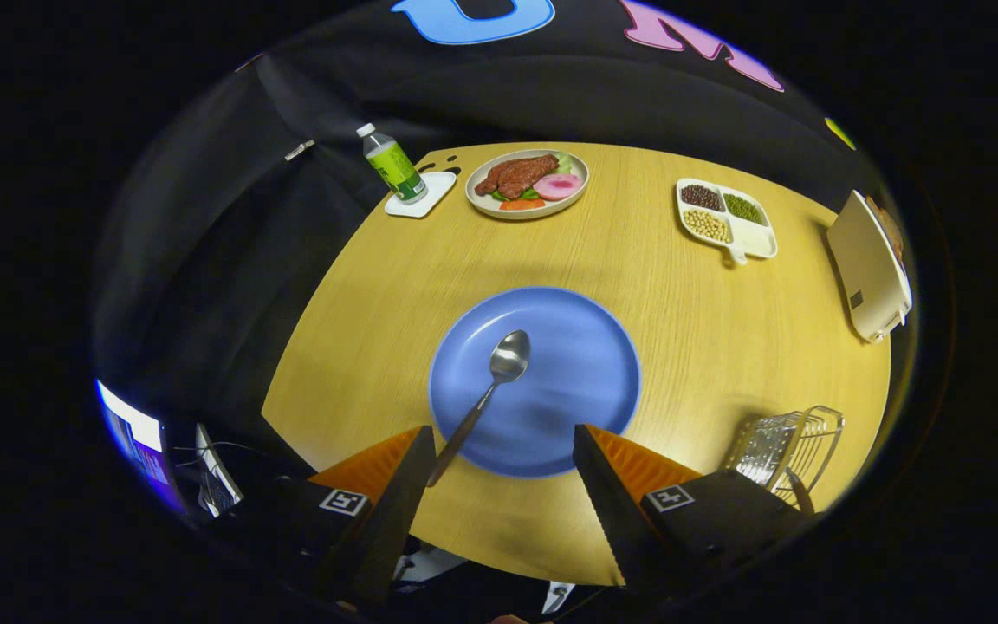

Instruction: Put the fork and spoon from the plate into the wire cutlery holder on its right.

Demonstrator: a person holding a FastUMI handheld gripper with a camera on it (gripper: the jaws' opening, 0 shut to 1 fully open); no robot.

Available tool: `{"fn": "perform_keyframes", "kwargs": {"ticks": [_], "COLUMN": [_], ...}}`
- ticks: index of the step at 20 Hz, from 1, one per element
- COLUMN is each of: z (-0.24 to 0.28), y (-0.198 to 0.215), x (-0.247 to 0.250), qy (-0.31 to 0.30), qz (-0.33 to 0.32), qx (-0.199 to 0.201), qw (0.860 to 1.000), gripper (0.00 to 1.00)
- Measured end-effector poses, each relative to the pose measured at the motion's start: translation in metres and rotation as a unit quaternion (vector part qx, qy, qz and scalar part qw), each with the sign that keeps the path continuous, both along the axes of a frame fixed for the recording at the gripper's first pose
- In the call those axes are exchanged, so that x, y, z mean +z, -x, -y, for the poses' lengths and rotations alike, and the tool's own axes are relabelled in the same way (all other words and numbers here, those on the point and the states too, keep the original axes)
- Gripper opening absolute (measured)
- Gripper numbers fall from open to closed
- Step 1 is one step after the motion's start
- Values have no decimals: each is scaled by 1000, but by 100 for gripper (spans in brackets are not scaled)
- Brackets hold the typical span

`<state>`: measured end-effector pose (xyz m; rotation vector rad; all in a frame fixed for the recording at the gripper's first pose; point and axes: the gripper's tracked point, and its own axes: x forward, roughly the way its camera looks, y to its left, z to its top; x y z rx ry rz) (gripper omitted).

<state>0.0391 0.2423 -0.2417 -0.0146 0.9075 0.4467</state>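
1. Table (690,347) – round, wood-topped; a food plate (527,184), a bottle (392,164) and a divided tray (726,218) sit along its far side, well apart from the work.
2. Plate (586,364) – blue, at the near middle, just ahead of the fingers.
3. Holder (789,446) – wire, to the plate's right at the near edge. A dark handle seems to stand in it; whether that is the fork I cannot tell.
4. Gripper (499,464) – fingers spread wide, holding nothing, poised over the plate's near rim.
5. Spoon (489,394) – lies on the plate, bowl far, handle running near and left to just beside the left finger.

The step in hand looks like the spoon pickup. Next move, likely: shift slightly left, lower, close across the handle, then carry it right to the holder.
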Motion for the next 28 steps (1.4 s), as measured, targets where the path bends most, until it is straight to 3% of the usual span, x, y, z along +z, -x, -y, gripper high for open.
{"fn": "perform_keyframes", "kwargs": {"ticks": [5, 9, 13, 16, 17, 20, 23, 24, 28], "z": [-20, -24, -33, -34, -33, -26, -24, -22, -30], "y": [-14, -13, -12, -13, -12, -11, -10, -12, -6], "x": [-50, -68, -80, -89, -91, -94, -100, -101, -96], "qy": [3, 3, 6, 8, 9, 16, 9, 8, -19], "qz": [-61, -86, -106, -119, -124, -133, -148, -147, -150], "qx": [-37, -48, -51, -62, -62, -71, -67, -71, -25], "qw": [997, 995, 993, 991, 990, 988, 987, 987, 988], "gripper": [98, 78, 77, 56, 56, 26, 28, 14, 8]}}
